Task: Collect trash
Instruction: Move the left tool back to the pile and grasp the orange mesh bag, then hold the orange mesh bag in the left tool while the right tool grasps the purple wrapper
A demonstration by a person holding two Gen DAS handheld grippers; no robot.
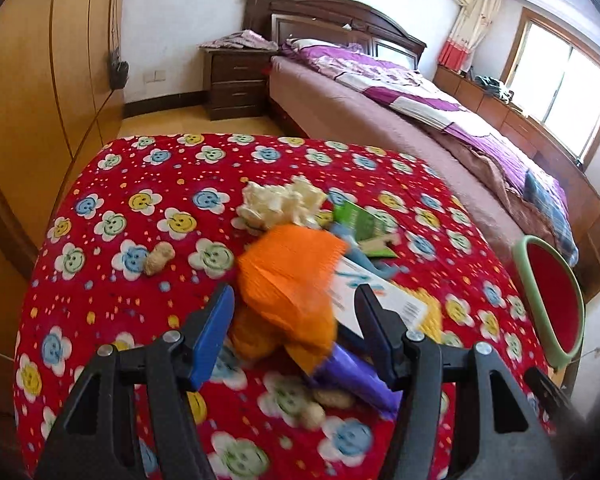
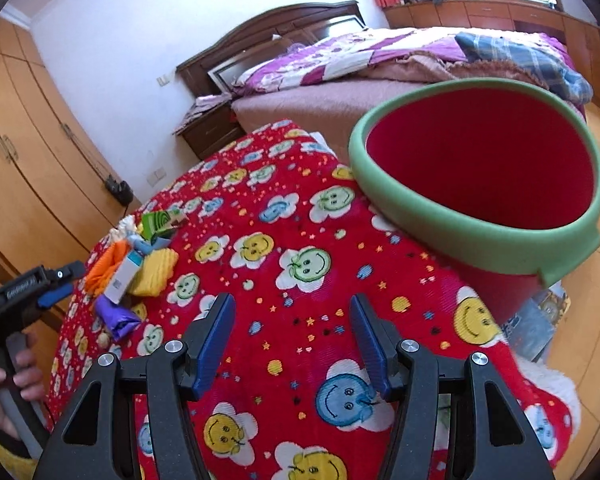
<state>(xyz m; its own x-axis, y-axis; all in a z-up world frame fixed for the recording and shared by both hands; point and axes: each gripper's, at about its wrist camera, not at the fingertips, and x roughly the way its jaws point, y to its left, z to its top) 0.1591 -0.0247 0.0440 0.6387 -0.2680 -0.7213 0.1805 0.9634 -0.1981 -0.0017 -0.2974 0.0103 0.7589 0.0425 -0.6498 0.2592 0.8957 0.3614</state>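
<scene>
A pile of trash lies on the red smiley-flower cloth [image 1: 140,184]: crumpled orange paper [image 1: 288,276], white tissue [image 1: 276,200], a green carton [image 1: 360,222], a white box [image 1: 380,300], a purple wrapper [image 1: 352,376] and peanut shells [image 1: 160,258]. My left gripper [image 1: 296,320] is open, its fingers either side of the orange paper, just above it. The pile shows at the left in the right wrist view [image 2: 132,268]. My right gripper [image 2: 292,328] is open and empty above bare cloth. The red bin with a green rim [image 2: 476,240] stands at the table's right edge.
A bed with purple bedding [image 1: 400,80] runs behind the table. A dark nightstand [image 1: 236,80] stands beside it. Wooden wardrobes [image 1: 40,80] line the left wall. The bin's rim also shows at the right in the left wrist view [image 1: 540,300].
</scene>
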